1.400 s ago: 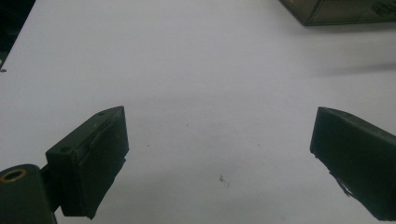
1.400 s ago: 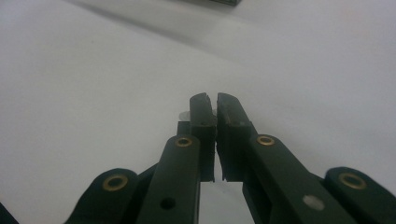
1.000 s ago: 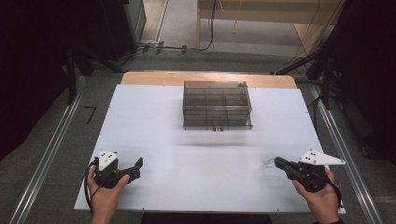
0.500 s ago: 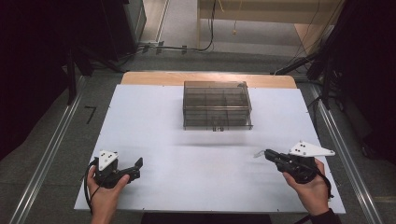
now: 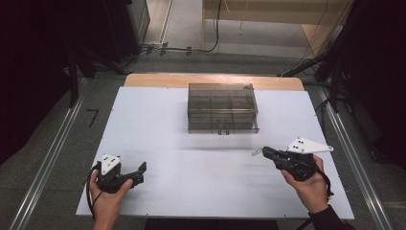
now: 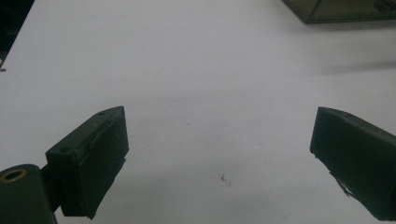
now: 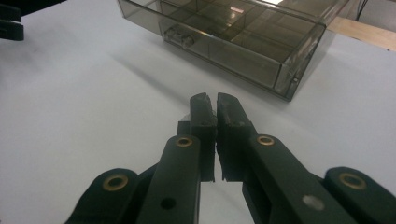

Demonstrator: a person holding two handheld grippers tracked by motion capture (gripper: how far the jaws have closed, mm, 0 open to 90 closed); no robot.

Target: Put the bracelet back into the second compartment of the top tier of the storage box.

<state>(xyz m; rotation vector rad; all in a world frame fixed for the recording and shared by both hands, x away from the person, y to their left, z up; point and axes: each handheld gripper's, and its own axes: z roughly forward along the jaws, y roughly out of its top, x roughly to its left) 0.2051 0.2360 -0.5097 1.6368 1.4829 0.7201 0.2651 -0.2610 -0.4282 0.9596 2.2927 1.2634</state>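
Note:
A smoky clear plastic organiser box (image 5: pixel 222 107) with inner compartments stands on the white table (image 5: pixel 191 163), lid down, latch on its near side; its corner also appears in the left gripper view (image 6: pixel 341 10). My left gripper (image 5: pixel 139 171) rests at the front left, open, with only bare tabletop between its wide-apart jaws (image 6: pixel 219 154). My right gripper (image 5: pixel 261 152) hovers at the front right, shut on nothing, pointing left toward the box (image 7: pixel 224 35). In the right gripper view the jaws (image 7: pixel 215 105) meet a short way before the box's near corner.
A wooden strip (image 5: pixel 210 80) lies behind the white board. Metal rails (image 5: pixel 45 163) run along both sides of the table. Cables (image 5: pixel 182 48) trail over the floor beyond. The left gripper's tip (image 7: pixel 10 23) shows far off in the right gripper view.
My right gripper has moved left and forward toward the box over the last second. The left gripper has stayed where it was.

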